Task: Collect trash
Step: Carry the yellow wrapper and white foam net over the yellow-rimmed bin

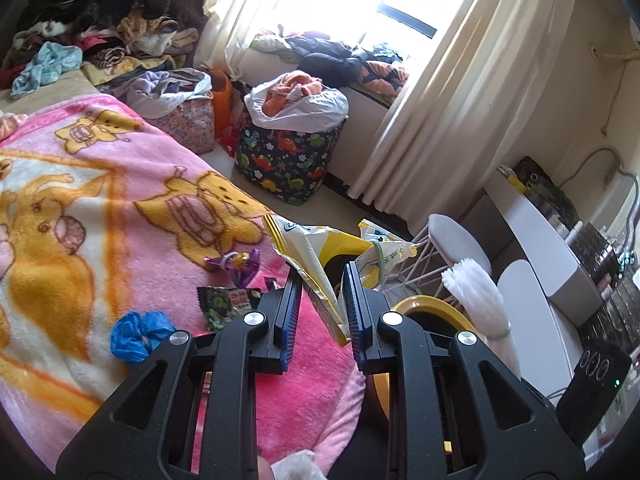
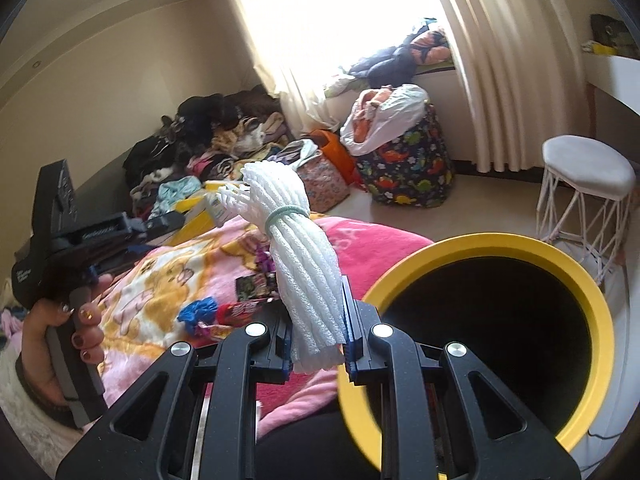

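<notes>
A: Both pairs of jaws are closed on trash. By the left gripper [image 1: 322, 300] a yellow-and-white snack bag [image 1: 316, 258] is pinched; by the right gripper [image 2: 316, 330] a banded bundle of white foam netting [image 2: 294, 240] is clamped.

B: And where is the bin?

A: The yellow-rimmed bin [image 2: 592, 292] is seen just right of the foam bundle, its mouth open and dark. The carry-to-bin step is judged to be in hand.

B: What is called for next?

A: Each load must be brought over the rim, then released. More wrappers, a blue crumpled scrap [image 1: 138, 334] among them, are left on the pink blanket [image 1: 120, 184].
</notes>
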